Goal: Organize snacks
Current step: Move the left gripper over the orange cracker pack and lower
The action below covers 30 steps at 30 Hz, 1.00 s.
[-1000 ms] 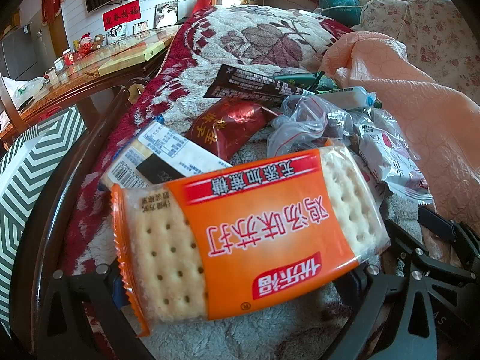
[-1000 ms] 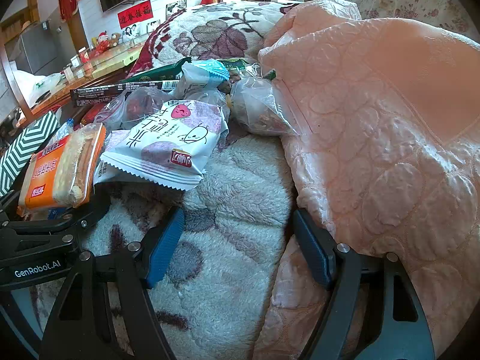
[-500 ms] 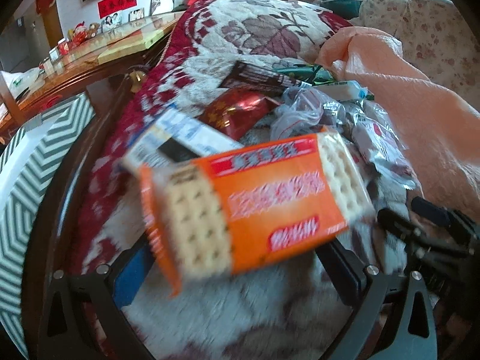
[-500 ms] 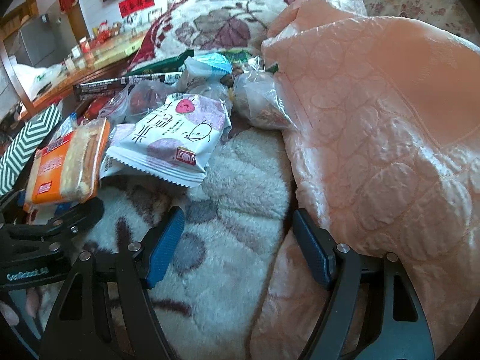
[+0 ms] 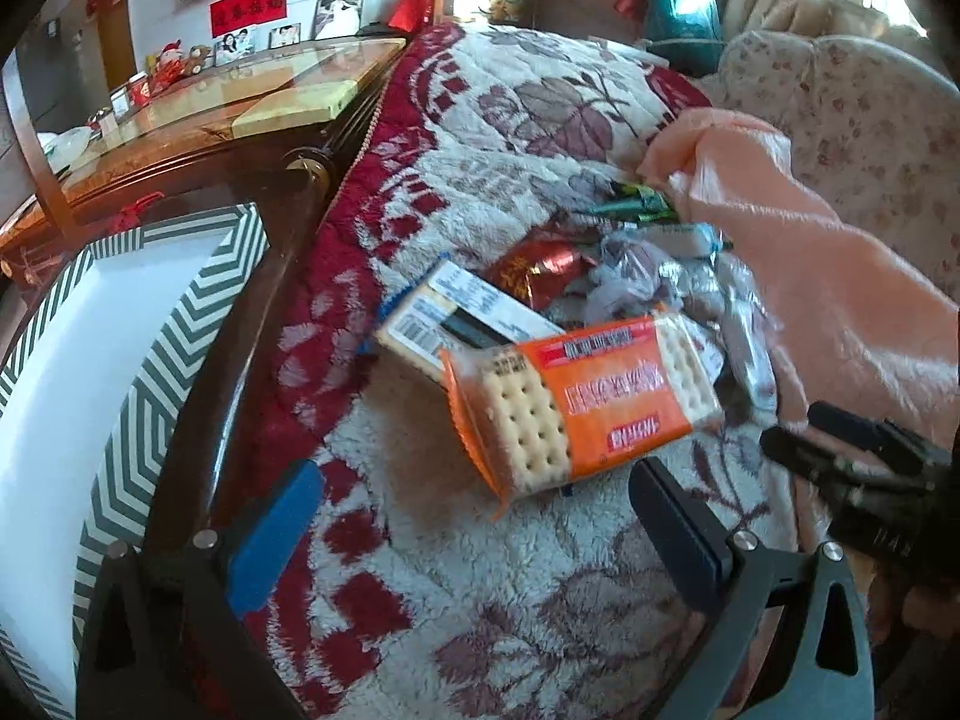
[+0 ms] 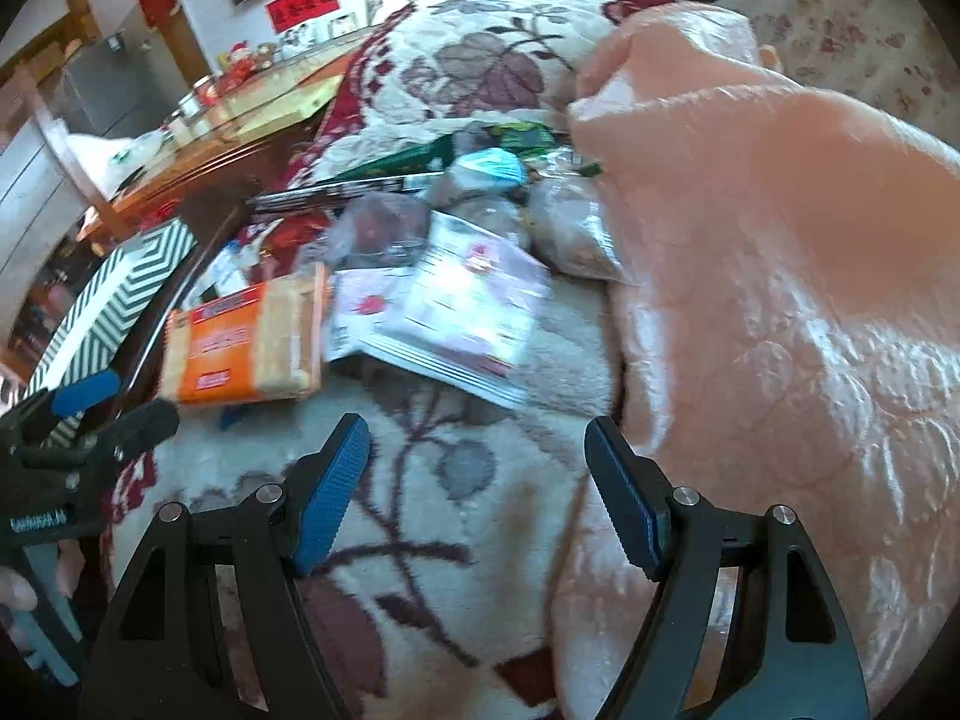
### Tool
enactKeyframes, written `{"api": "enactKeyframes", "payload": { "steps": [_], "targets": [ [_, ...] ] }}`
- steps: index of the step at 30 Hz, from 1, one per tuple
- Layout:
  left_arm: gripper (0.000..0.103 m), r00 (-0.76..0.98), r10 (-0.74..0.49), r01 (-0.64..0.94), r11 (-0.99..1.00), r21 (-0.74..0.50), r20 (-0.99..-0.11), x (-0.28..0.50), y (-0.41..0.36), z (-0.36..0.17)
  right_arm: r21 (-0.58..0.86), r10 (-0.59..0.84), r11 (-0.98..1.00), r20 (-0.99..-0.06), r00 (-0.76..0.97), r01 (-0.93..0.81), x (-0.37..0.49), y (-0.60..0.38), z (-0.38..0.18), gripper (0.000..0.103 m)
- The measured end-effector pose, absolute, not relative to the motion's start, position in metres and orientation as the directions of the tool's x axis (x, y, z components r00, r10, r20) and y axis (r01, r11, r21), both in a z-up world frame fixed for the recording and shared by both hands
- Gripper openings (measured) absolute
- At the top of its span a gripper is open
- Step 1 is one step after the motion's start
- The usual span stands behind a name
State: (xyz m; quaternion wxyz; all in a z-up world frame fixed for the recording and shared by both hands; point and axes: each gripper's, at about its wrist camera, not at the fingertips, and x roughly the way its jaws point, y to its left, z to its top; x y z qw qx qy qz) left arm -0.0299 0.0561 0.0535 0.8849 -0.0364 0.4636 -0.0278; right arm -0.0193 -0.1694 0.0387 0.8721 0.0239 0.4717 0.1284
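Two grippers, both yours, both spread wide and empty: left gripper (image 5: pixel 474 531) over the floral blanket (image 5: pixel 480 600), right gripper (image 6: pixel 480 480) beside the peach quilt (image 6: pixel 780 300). Orange cracker pack (image 5: pixel 600 408) lies loose on the blanket, just ahead of your left fingers, leaning on a barcoded box (image 5: pixel 444 312). Chevron box (image 5: pixel 120 390) sits left.

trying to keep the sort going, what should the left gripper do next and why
Probably ease the left gripper forward and shut it on the orange cracker pack. Its jaws stand open and empty, the pack lies loose on the blanket just ahead, and the chevron box waits to the left.
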Motion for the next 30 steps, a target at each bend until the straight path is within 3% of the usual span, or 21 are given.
{"api": "enactKeyframes", "payload": {
  "steps": [7,14,21,30],
  "targets": [
    [0.103,0.605,-0.013,-0.027,0.999,-0.037,-0.796,-0.001,0.068,0.069,0.116,0.234,0.961,-0.827,0.511,-0.253,-0.021,-0.161,0.039,0.075],
    [0.103,0.553,0.127,-0.078,0.992,0.1,-0.823,0.033,0.075,0.057,0.133,0.232,0.965,-0.831,0.505,-0.225,-0.016,-0.169,0.038,0.075],
    [0.103,0.478,0.005,0.106,0.992,0.064,-0.878,-0.009,0.043,0.036,0.123,0.198,0.977,-0.836,0.511,-0.177,-0.011,-0.184,0.043,0.075],
    [0.103,0.465,-0.136,0.184,0.981,-0.055,-0.875,-0.037,0.024,0.053,0.138,0.178,0.984,-0.855,0.487,-0.116,-0.009,-0.201,0.04,0.075]
  ]
}}
